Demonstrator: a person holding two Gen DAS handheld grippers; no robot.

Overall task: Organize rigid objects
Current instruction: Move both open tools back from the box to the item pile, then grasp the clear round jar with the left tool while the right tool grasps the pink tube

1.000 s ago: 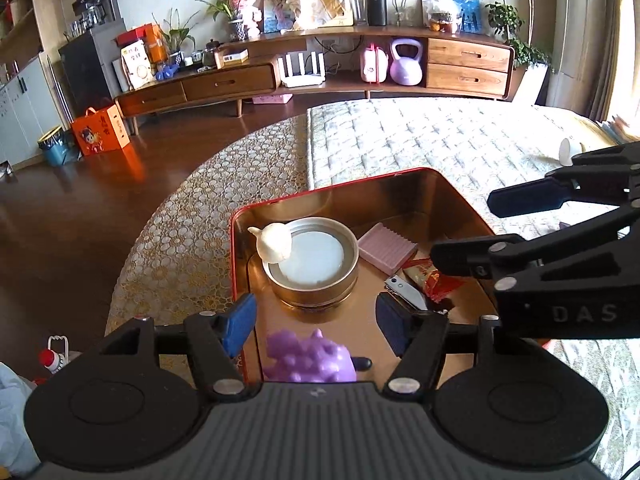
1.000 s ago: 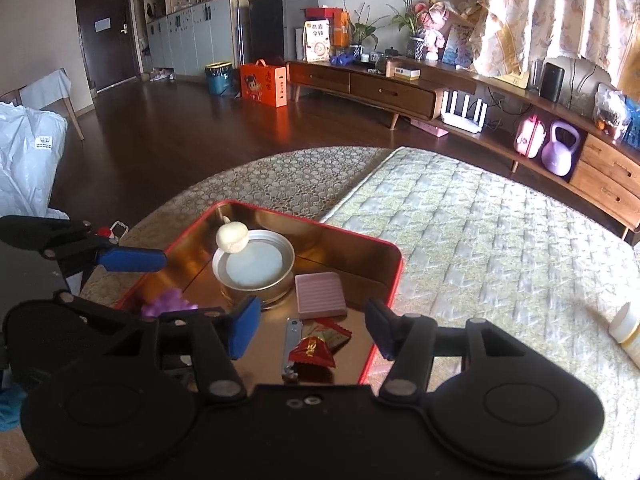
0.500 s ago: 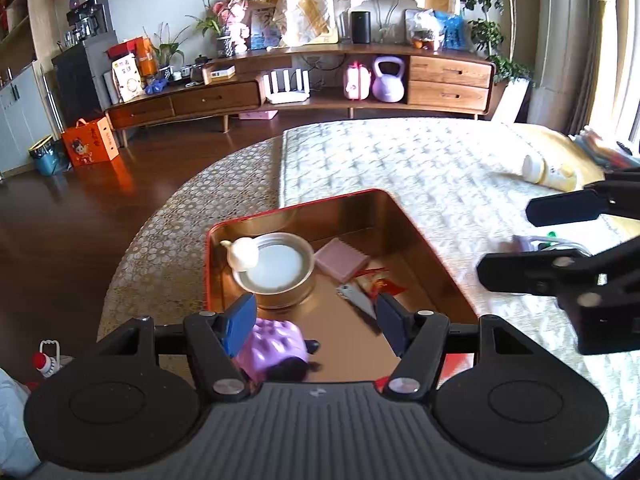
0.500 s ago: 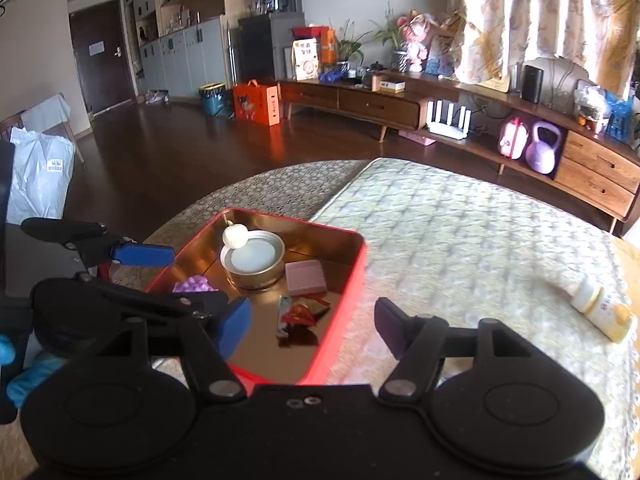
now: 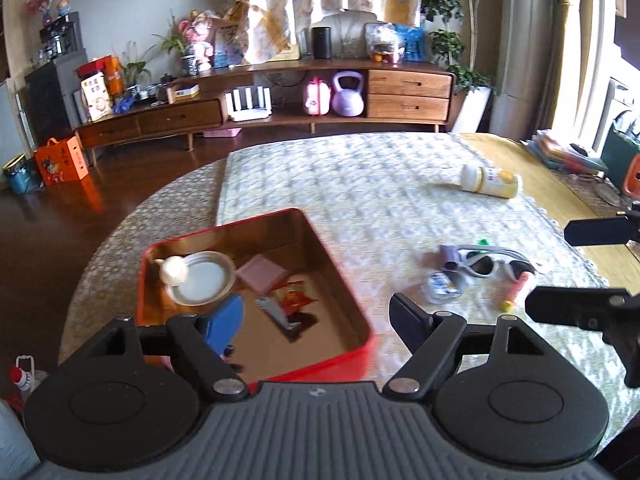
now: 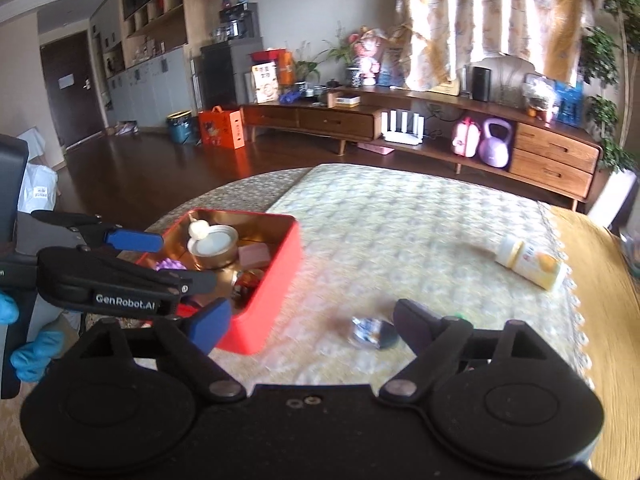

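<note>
A red tin box [image 5: 352, 354] [image 6: 276, 276] with a gold inside sits on the table at the left. It holds a round tin with a white lid [image 5: 202, 282], a pink block [image 5: 262, 274], a nail clipper [image 5: 276, 316], a red wrapper [image 5: 296, 298] and a purple toy [image 6: 170, 266]. My left gripper [image 5: 316, 320] is open and empty above the box's near right corner. My right gripper [image 6: 310, 326] is open and empty above the cloth right of the box. Loose on the cloth lie sunglasses [image 5: 486, 264], a foil-wrapped piece [image 6: 366, 330], a pink tube [image 5: 518, 290] and a yellow bottle [image 5: 490, 180] [image 6: 530, 262].
A quilted cloth [image 5: 360, 184] covers the round table. A low wooden sideboard [image 5: 280, 100] with a purple kettlebell [image 5: 348, 94] stands beyond the floor. Papers and a green bin [image 5: 618, 154] lie at the table's far right.
Both grippers have pulled back and swung right, away from the box. The purple toy now lies in the box. The loose things on the cloth have come into view.
</note>
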